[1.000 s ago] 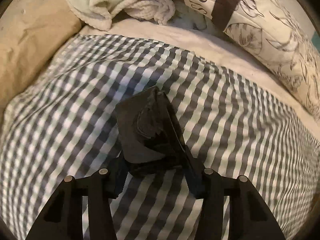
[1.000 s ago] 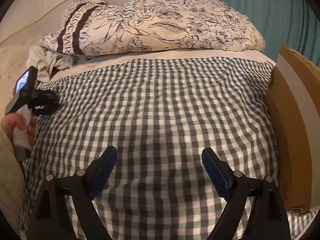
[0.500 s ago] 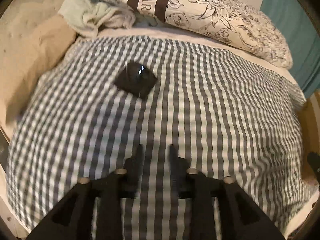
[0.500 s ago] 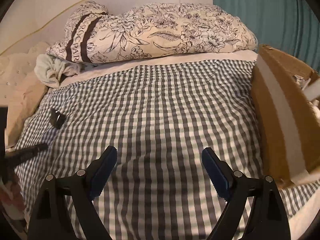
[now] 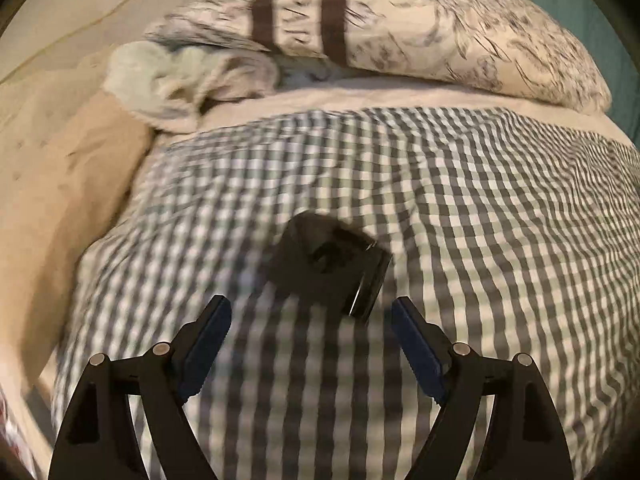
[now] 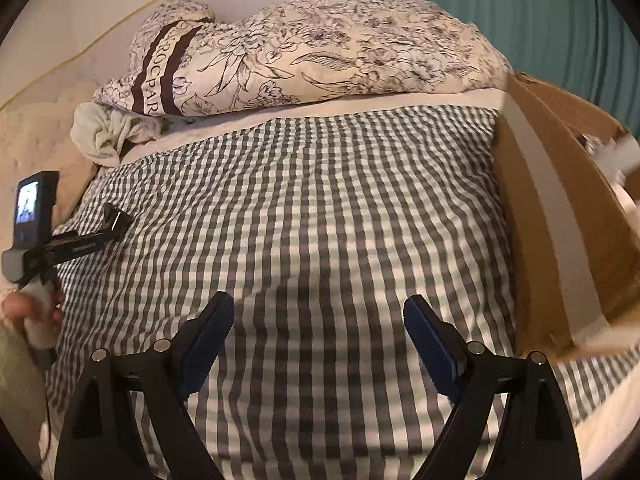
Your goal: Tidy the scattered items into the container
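The step in hand looks like the approach to a pick-up: the left gripper [image 5: 310,320] hangs over the checked bedspread [image 5: 460,220] with its jaws spread wide, having just been opening, and nothing is clamped between them. The small black item [image 5: 330,266], the only loose piece to be seen on the cover, lies just beyond the fingertips at about 12 o'clock from them, near but not between the pads; in the right wrist view it shows at 9 o'clock [image 6: 116,216], at the tip of the left gripper [image 6: 80,240], well apart from the cardboard box [image 6: 560,208] that stands at the bed's edge at 3 o'clock. The next move, as I judge it, calls for easing the left gripper forward and down until the item sits squarely between the pads, closing on its flat sides, and then carrying it across the bed to the box. The right gripper [image 6: 318,330] stands equally wide and empty over bare cover, so it plays no part for now. The item is dark, boxy and hard-looking, with a thin bright line along one edge and a faint round marking on its upper face; blur hides finer detail. It lies tilted on the soft cover, so it may rock or sink when pressed.
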`<state>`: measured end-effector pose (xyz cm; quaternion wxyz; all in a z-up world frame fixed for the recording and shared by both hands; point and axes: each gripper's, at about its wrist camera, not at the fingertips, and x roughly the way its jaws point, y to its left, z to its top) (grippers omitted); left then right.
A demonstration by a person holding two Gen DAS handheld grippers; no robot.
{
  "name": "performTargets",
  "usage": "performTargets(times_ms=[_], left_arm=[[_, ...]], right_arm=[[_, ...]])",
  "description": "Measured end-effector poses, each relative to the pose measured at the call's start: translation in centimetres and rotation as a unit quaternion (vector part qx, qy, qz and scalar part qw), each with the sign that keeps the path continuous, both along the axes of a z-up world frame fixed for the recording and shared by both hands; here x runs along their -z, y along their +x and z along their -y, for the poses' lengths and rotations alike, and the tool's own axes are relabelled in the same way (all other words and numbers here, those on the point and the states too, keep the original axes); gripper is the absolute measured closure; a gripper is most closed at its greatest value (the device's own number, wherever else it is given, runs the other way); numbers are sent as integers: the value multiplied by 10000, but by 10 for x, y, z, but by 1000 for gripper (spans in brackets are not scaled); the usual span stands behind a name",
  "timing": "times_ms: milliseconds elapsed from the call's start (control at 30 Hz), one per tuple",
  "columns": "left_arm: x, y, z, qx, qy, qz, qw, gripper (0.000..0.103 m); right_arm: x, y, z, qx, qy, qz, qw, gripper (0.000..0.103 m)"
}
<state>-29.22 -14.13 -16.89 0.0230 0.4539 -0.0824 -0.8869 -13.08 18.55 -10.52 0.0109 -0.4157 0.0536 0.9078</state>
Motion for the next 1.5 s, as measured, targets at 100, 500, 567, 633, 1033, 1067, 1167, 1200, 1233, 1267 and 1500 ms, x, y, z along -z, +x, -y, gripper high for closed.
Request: performTargets(times_ms=[100, 500, 567, 633, 1033, 1067, 1167, 1200, 1233, 1267, 1500], left_arm=[[9, -19, -6, 156, -214, -58, 9996, 18], [30, -53, -1, 326, 42, -98, 9994, 27], [29, -47, -2, 303, 9, -120, 9995, 27], [24, -38, -5, 302, -82, -142, 9994, 27], [-47, 90, -68, 95, 126, -194, 9997, 27], [-48, 103, -73, -5, 226, -174, 9996, 27], [-46, 136, -93, -7, 450, -66, 9990, 27], [-47, 146, -103, 82, 494, -27, 9987, 27], [-49, 152, -110, 142, 499, -8, 9987, 27], [-52, 157, -119, 191, 523, -12, 9984, 27], [-110, 169, -204, 846, 899, -282, 9919, 27]], right_arm=[[6, -34, 4, -13, 153, 93, 9998, 16], [47, -89, 20, -105, 47, 466, 9988, 16], [50, -87, 18, -77, -12, 486, 9988, 16], [47, -84, 15, -59, -35, 465, 9989, 16], [-2, -31, -3, 91, -231, 135, 9996, 16], [-5, -26, -5, 134, -237, 130, 9995, 16], [-13, -10, -15, 157, -279, 216, 9993, 16], [-16, -3, -18, 155, -262, 217, 9993, 16], [-20, 5, -21, 162, -190, 198, 9995, 16], [-22, 12, -24, 164, -115, 172, 9997, 16], [-53, 73, -77, 489, 155, -96, 9986, 16]])
